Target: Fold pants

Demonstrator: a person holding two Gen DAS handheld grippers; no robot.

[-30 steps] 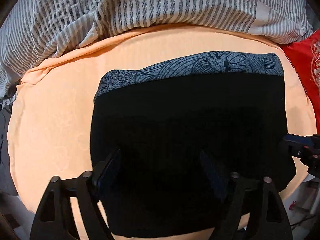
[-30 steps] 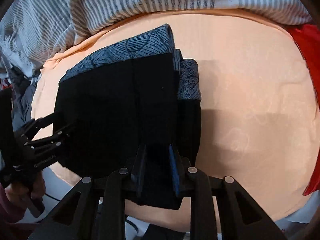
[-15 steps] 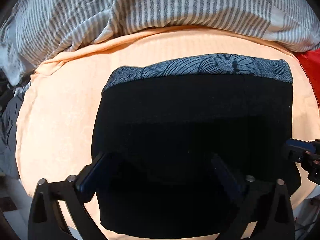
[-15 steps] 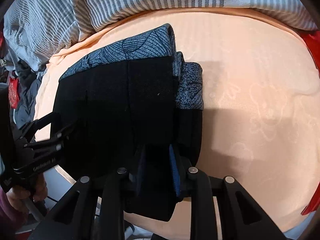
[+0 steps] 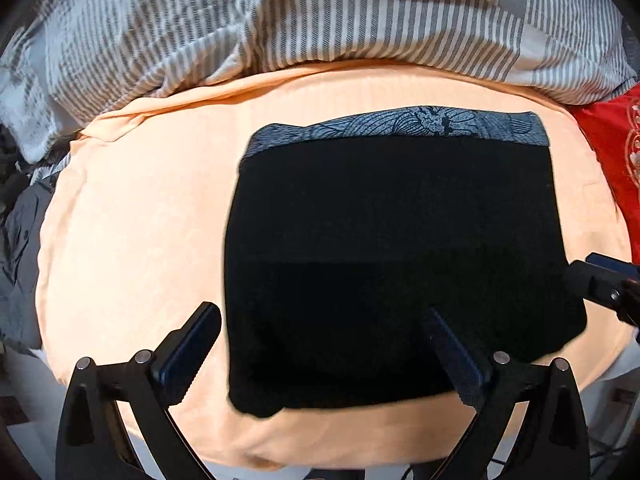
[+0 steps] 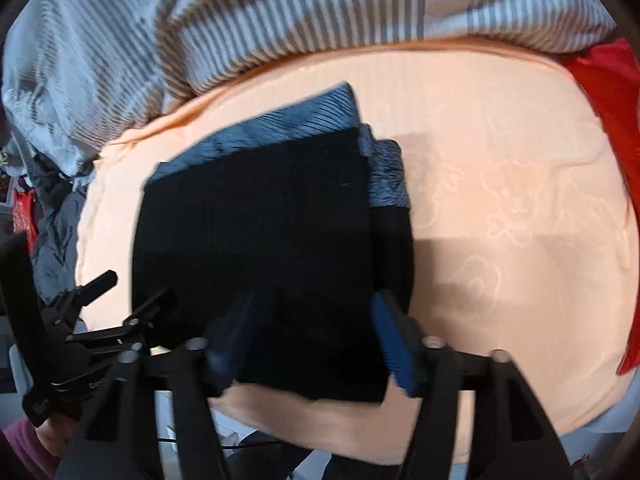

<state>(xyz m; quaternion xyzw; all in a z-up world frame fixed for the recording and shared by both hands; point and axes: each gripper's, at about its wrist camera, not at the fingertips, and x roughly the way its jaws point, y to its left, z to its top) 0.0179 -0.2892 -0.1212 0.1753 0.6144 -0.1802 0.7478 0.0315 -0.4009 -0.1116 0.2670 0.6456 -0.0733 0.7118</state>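
Note:
The black pants lie folded into a squarish stack on the peach sheet, with a grey-blue patterned band along the far edge. In the right wrist view the pants show the same band at their far and right edges. My left gripper is open over the stack's near left edge and holds nothing. My right gripper is open over the near right corner, fingers either side of the cloth. The left gripper also shows at the left of the right wrist view.
A grey-and-white striped duvet is bunched along the far side of the bed. A red cushion lies at the right. Dark clothes hang off the left edge. The bed's near edge is just below the grippers.
My right gripper has opened and let go of the pants' near edge. My left gripper has drawn back and to the left, off the stack. The pants lie still.

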